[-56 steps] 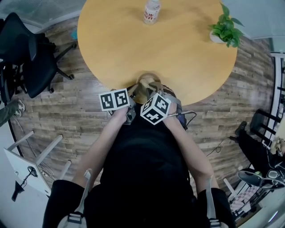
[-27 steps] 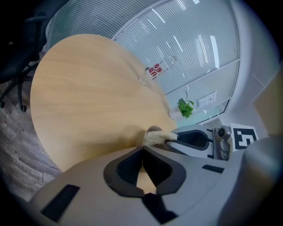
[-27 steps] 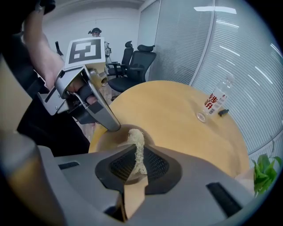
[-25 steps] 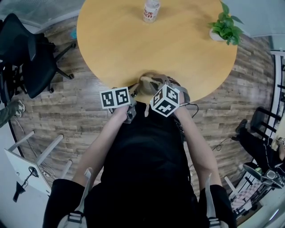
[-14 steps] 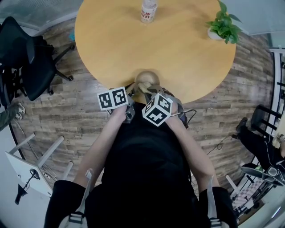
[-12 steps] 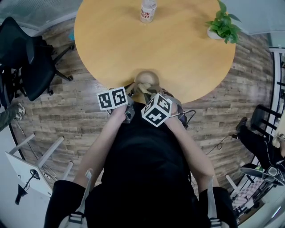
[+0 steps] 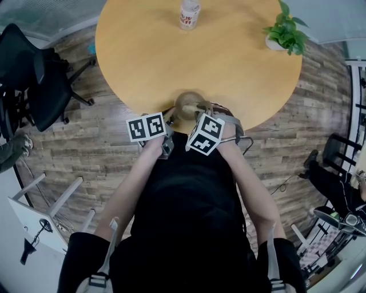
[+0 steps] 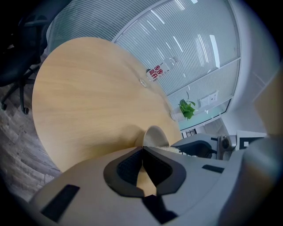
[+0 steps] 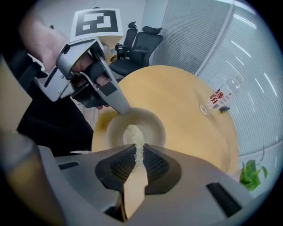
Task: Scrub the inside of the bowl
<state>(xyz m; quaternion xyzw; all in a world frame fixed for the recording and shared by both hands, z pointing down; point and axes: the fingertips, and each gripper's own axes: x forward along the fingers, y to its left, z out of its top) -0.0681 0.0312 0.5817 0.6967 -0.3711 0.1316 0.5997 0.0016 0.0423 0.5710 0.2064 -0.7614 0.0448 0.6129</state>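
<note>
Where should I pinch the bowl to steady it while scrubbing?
Probably the bowl by its thin rim, from the near left, one jaw inside, one outside, as the left hand-held gripper does, which leaves the hollow free for the scrubber.

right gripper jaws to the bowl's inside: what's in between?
A pale fibrous scrub pad on a tan strip, clamped in the right gripper, reaches down into the round beige bowl. Shows in the right gripper view.

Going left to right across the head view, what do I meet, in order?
black office chair → left gripper → right gripper → potted plant. The bowl and bottle overlap the grippers' span, so they are left out.
</note>
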